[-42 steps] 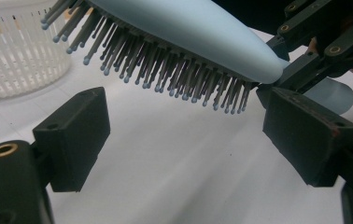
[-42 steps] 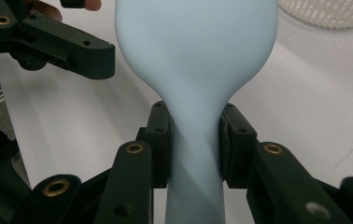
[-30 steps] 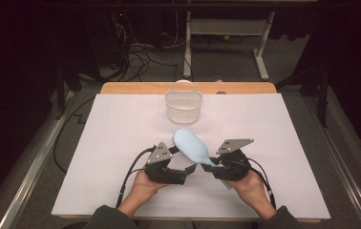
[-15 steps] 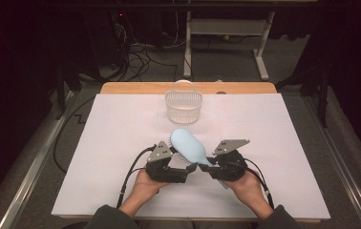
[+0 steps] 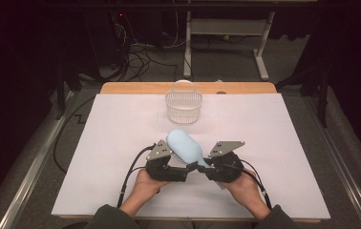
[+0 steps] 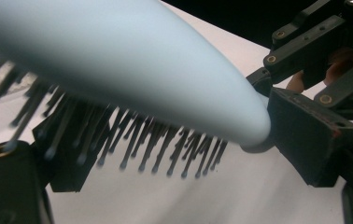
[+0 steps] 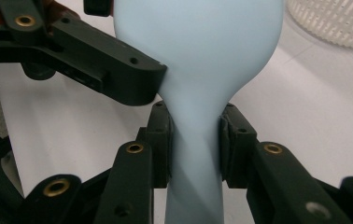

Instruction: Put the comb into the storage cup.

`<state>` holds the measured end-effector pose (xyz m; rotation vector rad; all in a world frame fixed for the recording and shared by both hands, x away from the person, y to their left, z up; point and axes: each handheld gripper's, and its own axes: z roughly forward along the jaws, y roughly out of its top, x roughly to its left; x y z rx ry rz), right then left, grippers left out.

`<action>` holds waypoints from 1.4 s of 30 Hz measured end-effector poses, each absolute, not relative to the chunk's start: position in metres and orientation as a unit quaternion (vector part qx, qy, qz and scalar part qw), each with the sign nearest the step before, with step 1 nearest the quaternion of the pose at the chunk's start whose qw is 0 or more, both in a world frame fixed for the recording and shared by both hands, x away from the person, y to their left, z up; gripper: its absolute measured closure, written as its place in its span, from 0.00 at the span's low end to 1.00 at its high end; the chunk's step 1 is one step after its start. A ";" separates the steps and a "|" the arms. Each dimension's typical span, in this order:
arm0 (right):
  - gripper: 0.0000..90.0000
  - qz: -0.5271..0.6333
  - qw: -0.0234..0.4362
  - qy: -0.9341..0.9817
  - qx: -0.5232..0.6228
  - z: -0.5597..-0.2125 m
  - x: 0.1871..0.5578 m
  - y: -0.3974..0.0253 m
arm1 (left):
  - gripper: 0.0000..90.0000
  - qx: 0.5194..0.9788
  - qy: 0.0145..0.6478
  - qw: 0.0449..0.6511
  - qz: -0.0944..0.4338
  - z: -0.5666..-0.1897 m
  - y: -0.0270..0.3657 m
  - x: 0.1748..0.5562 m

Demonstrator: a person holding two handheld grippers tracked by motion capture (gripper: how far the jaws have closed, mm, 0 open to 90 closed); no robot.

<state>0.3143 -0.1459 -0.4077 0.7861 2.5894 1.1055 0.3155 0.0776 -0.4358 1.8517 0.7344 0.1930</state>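
One pale blue hairbrush (image 5: 184,147) is held above the desk (image 5: 274,138), between the two hand-held grippers and on the person's side of the white basket (image 5: 184,106), which serves here as the landmark. The brush head points toward the basket and its handle points away from it. The right hand-held gripper (image 7: 194,140) is clamped on the brush's narrow handle, one jaw pressed against each side of it, just below where the handle widens into the head. The left hand-held gripper (image 5: 181,168) sits beside the head on the far side from the right one; one of its jaws touches the edge of the head, but I cannot tell whether it is closed on the brush or merely resting against it.

The left gripper view shows the dark bristles (image 6: 132,140) under the head, which the high view barely shows and the right gripper view hides behind the smooth back. The right gripper view shows the grip on the handle plainly. The high view shows the basket standing well apart from the brush, near the far edge of the desk.

Counted: one hairbrush, one basket, two hand-held grippers, two hands
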 end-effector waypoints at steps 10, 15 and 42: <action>0.78 0.371 0.113 0.884 0.263 -0.409 0.313 -0.141 | 0.15 0.775 0.313 0.543 0.079 -0.435 0.078 0.316; 0.78 0.371 0.114 0.884 0.260 -0.409 0.313 -0.140 | 0.15 0.772 0.316 0.547 0.076 -0.434 0.079 0.316; 0.78 0.367 0.116 0.890 0.246 -0.411 0.309 -0.133 | 0.28 0.765 0.339 0.546 0.037 -0.429 0.083 0.315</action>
